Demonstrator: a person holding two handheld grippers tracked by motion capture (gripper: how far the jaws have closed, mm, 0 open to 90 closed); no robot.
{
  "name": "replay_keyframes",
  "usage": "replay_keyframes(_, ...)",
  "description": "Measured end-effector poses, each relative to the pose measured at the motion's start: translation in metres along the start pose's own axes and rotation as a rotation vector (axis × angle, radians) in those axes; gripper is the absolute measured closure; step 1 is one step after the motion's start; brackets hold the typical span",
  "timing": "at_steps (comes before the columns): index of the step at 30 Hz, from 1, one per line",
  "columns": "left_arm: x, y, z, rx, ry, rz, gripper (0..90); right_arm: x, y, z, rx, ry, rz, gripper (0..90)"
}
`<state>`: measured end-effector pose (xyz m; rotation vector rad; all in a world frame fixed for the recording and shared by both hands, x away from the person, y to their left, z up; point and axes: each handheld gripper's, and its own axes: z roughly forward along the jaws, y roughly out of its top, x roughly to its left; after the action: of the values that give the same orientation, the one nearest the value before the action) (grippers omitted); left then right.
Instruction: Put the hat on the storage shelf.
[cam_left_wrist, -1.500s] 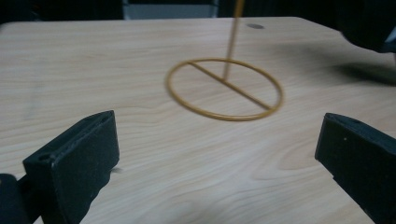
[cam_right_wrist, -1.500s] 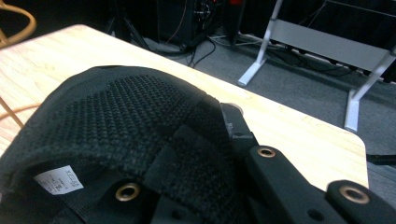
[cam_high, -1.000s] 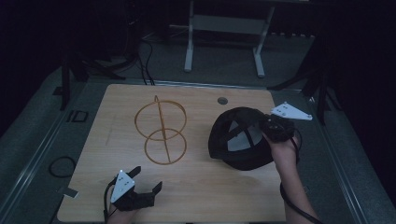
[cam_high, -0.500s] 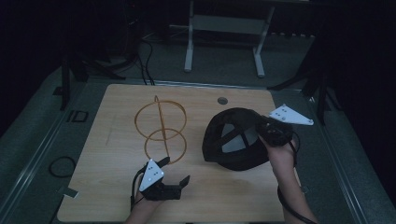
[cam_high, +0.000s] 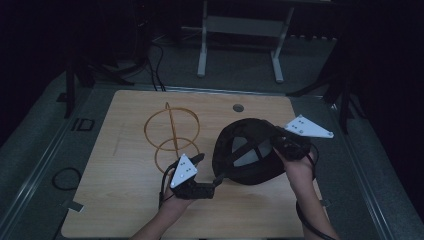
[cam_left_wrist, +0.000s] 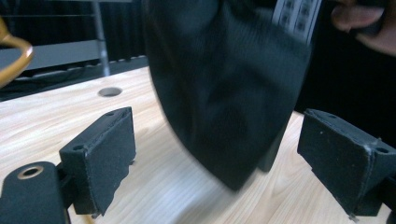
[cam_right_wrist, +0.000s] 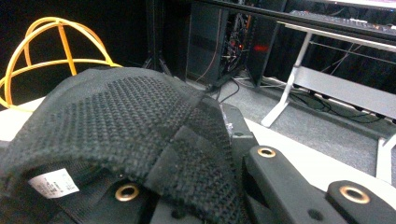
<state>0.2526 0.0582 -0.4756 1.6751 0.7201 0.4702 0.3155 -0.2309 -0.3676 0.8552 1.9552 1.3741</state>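
My right gripper (cam_high: 282, 142) pinches the black cap's (cam_high: 250, 155) rim at table right, my left gripper (cam_high: 207, 172) is wide open around its brim, ungrasped; wire stand (cam_high: 172, 132) looks unused.

Black mesh cap (cam_high: 248, 150) sits center-right of the high view on the wooden table, lifted at its right edge, hollow inside facing up-left with a pale lining patch showing. White label (cam_right_wrist: 52, 183) visible inside the band, lower left of the right gripper view. Orange wire-hoop stand (cam_high: 171, 135) upright left of center, just beside the cap.
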Motion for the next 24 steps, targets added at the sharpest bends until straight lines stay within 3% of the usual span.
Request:
replay_keyframes(3,-0.002,0.009,0.010,0.010,0.011,0.029,11.8,0.001,-0.001,0.000,0.003,0.006,0.002,88.9)
replay_keyframes(7,-0.003,0.012,0.020,0.000,0.003,0.015,15.7,0.005,0.000,-0.003,-0.003,0.021,0.000,88.9)
replay_keyframes(12,-0.005,0.017,0.025,-0.018,-0.002,0.008,32.8,0.007,0.002,-0.008,-0.011,0.013,-0.017,88.9)
replay_keyframes(16,-0.005,0.019,0.029,-0.014,0.047,-0.011,44.1,0.005,0.001,-0.012,-0.011,0.011,-0.012,88.9)
replay_keyframes(19,-0.006,0.023,0.032,-0.002,0.088,0.000,53.0,0.006,-0.003,-0.013,0.000,0.008,-0.011,88.9)
replay_keyframes(21,-0.006,0.025,0.032,-0.001,0.105,0.004,64.8,0.007,-0.006,-0.014,0.001,0.010,-0.010,88.9)
replay_keyframes(24,-0.006,0.029,0.033,0.002,0.123,0.014,71.8,0.008,-0.008,-0.015,0.003,0.012,-0.007,88.9)
